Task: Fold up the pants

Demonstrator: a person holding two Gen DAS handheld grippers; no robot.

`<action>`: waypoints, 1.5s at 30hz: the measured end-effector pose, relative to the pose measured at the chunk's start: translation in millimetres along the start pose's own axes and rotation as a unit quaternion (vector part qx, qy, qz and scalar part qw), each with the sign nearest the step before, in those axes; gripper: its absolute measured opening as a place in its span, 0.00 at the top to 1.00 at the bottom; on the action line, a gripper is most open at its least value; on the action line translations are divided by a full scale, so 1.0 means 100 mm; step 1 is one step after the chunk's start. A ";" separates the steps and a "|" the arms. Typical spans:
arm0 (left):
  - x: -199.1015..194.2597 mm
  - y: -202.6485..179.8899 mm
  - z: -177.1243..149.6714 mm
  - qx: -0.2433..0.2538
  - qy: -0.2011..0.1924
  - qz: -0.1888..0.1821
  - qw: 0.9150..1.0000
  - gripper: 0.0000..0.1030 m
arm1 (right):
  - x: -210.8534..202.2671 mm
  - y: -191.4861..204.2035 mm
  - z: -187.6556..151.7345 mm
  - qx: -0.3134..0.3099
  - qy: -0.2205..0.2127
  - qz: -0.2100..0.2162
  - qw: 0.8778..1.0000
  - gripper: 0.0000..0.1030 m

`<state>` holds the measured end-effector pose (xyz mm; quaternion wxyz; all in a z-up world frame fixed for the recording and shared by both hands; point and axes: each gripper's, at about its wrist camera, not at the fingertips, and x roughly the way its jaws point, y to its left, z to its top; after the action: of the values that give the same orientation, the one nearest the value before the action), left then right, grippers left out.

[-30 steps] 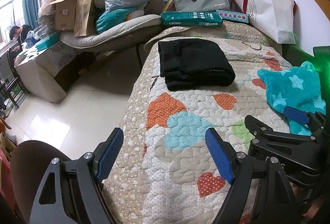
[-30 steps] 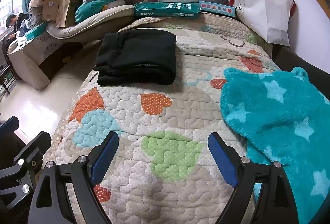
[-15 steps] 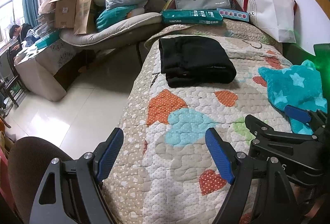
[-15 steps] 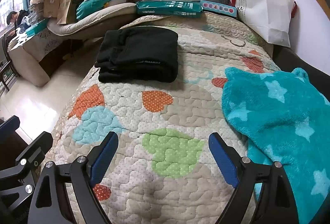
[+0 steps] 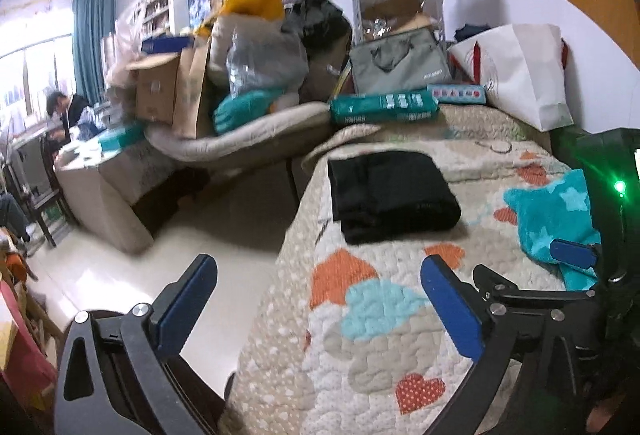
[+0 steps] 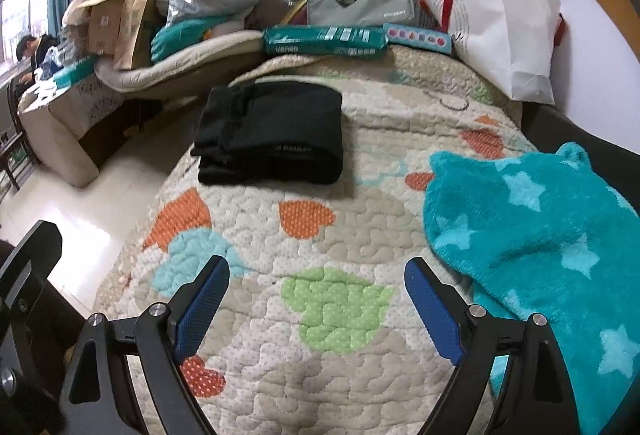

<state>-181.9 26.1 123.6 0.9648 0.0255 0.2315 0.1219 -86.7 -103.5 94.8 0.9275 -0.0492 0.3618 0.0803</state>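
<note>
The black pants (image 5: 390,195) lie folded in a thick rectangle on the quilted bed cover (image 5: 372,351), far from both grippers; they also show in the right wrist view (image 6: 272,133). My left gripper (image 5: 316,309) is open and empty, low over the bed's near left edge. My right gripper (image 6: 316,309) is open and empty over the near part of the quilt (image 6: 340,231); it also shows at the right of the left wrist view (image 5: 568,255).
A teal star blanket (image 6: 540,231) lies on the bed's right side. A green pack (image 6: 324,41), a grey bag (image 6: 360,1) and a white shopping bag (image 6: 500,31) stand at the bed's far end. Boxes and bags pile on the left; floor (image 5: 224,235) lies beside the bed.
Both grippers have drawn back from the folded pants and tilted upward, the left one more. The pants have not moved. Both stay open.
</note>
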 end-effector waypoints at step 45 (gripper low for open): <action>0.31 0.17 -0.23 -0.060 0.172 -0.024 0.983 0.00 | -0.05 -0.07 -0.03 0.004 0.011 -0.014 1.000 0.09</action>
<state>-169.2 49.7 91.6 0.9130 -0.0588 0.3869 0.1153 -91.2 -111.2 96.2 0.9247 -0.0516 0.3714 0.0658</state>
